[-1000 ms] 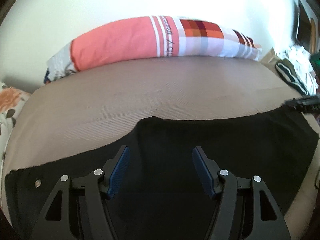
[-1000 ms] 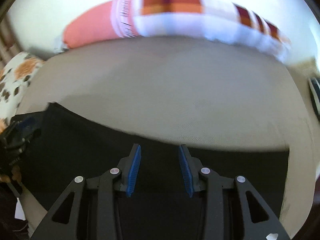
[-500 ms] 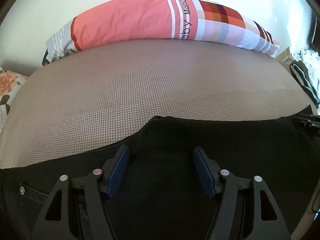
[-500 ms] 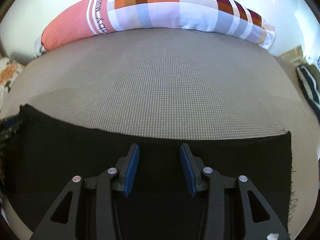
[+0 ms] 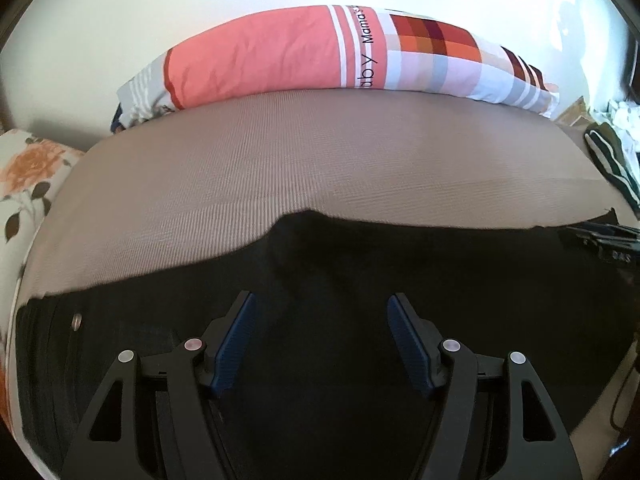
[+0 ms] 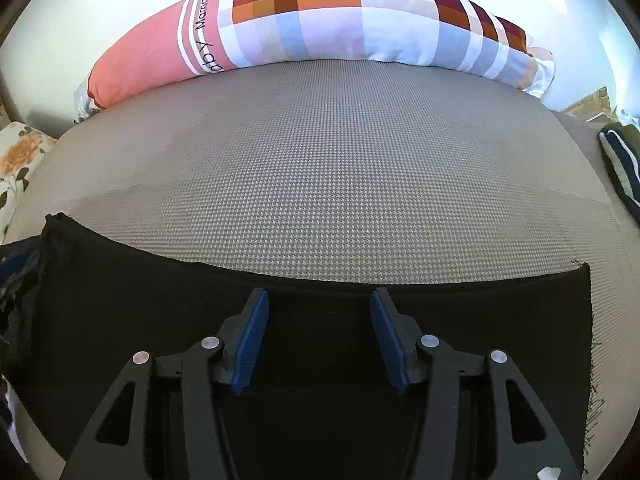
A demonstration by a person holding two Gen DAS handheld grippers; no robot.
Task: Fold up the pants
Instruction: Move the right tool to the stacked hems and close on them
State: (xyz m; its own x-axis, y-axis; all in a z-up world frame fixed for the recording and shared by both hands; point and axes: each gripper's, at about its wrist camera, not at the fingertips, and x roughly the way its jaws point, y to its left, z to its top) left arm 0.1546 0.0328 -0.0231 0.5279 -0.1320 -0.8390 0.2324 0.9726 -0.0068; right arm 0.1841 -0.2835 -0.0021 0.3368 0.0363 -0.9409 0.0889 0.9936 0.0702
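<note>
Black pants (image 5: 360, 264) lie flat across the near part of a tan mattress (image 5: 304, 160). Their waist end with a metal button (image 5: 76, 320) is at the left of the left wrist view. My left gripper (image 5: 320, 320) hovers open over the crotch area, nothing between its blue pads. In the right wrist view the pants (image 6: 120, 272) show a straight far edge and a frayed leg hem (image 6: 588, 320) at the right. My right gripper (image 6: 318, 316) points down over the leg; its jaws are opening, with only flat cloth beneath them.
A long coral and checked pillow (image 6: 320, 24) lies along the mattress's far edge against a white wall. A floral cushion (image 5: 28, 176) sits at the left. Striped dark clothing (image 5: 612, 164) is piled at the right. The other gripper's tip (image 5: 604, 240) shows at the right edge.
The right gripper's jaws have spread wider over the pant leg, and its view has steadied. The left view dipped toward the cloth and came back; its jaws stayed as wide.
</note>
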